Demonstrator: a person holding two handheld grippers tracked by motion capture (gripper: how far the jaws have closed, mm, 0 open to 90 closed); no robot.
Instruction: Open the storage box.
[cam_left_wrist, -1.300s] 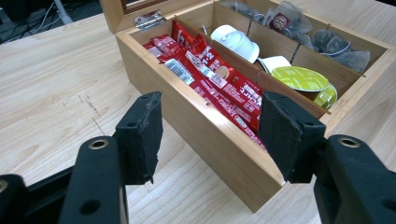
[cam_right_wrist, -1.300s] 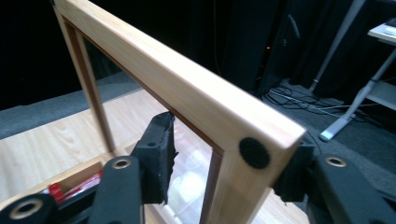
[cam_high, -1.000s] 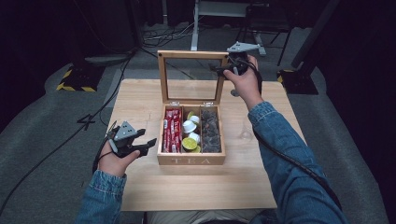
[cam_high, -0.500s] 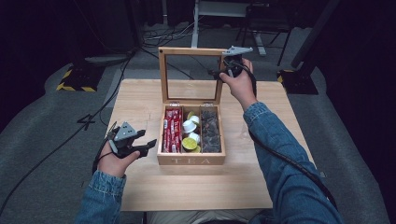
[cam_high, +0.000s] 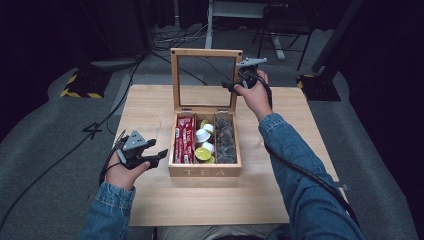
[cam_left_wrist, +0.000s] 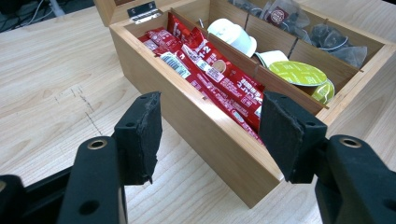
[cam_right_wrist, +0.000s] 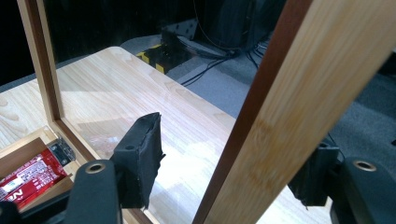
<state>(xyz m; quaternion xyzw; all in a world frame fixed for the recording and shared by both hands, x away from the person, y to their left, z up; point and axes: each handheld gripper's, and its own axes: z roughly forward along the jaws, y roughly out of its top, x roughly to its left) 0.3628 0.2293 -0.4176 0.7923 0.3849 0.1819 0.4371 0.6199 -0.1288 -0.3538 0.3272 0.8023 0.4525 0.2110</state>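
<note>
The wooden tea box (cam_high: 205, 172) sits in the middle of the table (cam_high: 305, 150), its glass-paned lid (cam_high: 206, 52) standing upright off the box's back edge on its hinges (cam_left_wrist: 142, 10). The right gripper (cam_high: 231, 86) is above the box's back right corner. Its jaws have just been opening and now straddle the lid's right-hand stile without clamping it: in the right gripper view one pad stands clear of the wood with glass showing in the gap, while the other pad is mostly hidden behind the stile. The left gripper (cam_high: 159, 157) hovers just off the box's front left corner, jaws spread and empty, with the box wall between them but untouched. Inside the box, red sachets (cam_left_wrist: 210, 74) fill the left compartment, white capsules (cam_left_wrist: 233, 35) and green-lidded capsules (cam_left_wrist: 299, 73) the middle one, and clear-wrapped tea bags (cam_left_wrist: 336, 39) the right one. The main risk, as I judge it, is the lid: nothing grips it, so a nudge from the loosened right jaws could tip it forward and slam it on the box, or push it backward and strain the hinges. With the left gripper not bracing the box, any sideways drag on the stile could also skid or twist the whole box and jostle the capsules.
</note>
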